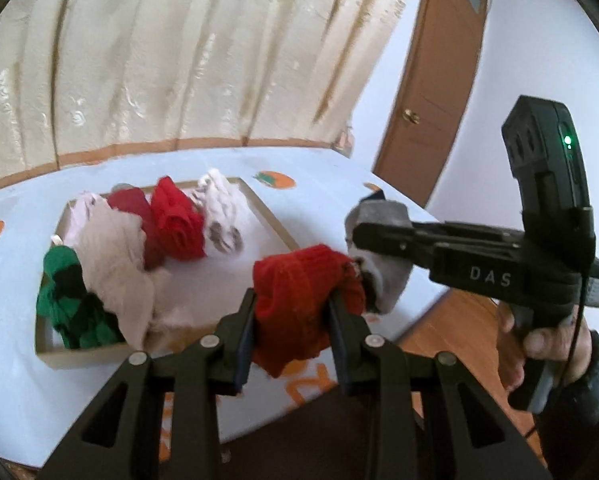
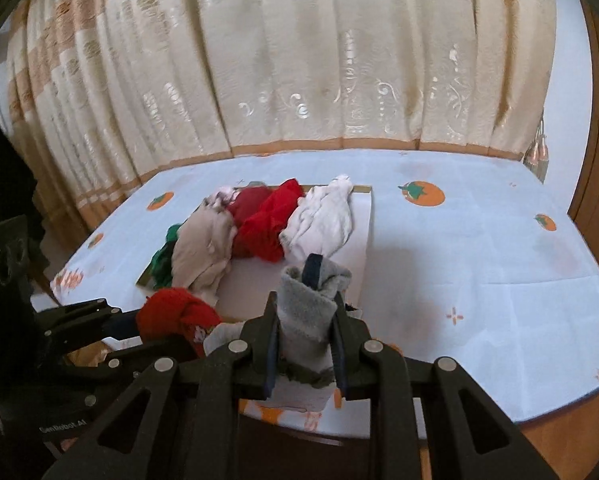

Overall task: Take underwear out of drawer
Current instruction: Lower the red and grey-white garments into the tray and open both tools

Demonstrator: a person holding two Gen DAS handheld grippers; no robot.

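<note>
Underwear is lying bunched in the drawer [image 1: 271,216], a shallow tray sitting on the surface [image 2: 479,248] under a pale cloth printed with orange fruit, in front of the cream curtain [image 2: 299,60]. I am working from that big tray down to the two small bundles I am carrying. Still inside it are a beige piece [image 1: 115,248], a bright red piece [image 1: 179,224], a white piece [image 2: 323,216], a darker red one [image 2: 251,200] behind, and a green-and-black roll [image 1: 71,300] at the near left corner.

My left tool [image 1: 291,308] is clenched on a red knit bundle [image 1: 299,284], and I am holding it above the drawer's near edge. My right tool [image 2: 305,328] is gripping a grey roll [image 2: 307,304] with a dark blue tip, just beside the red one; in the left wrist view the two bundles are nearly touching.

To do this step well, I judge that I should be keeping both grips firm, since soft knit can slip out of narrow pads, and be carrying each bundle clear of the rim so no loose hem drags a neighbour along. I would also be spreading my hands apart so the bundles are not snagging on each other, then setting them on bare cloth away from the tray.
</note>
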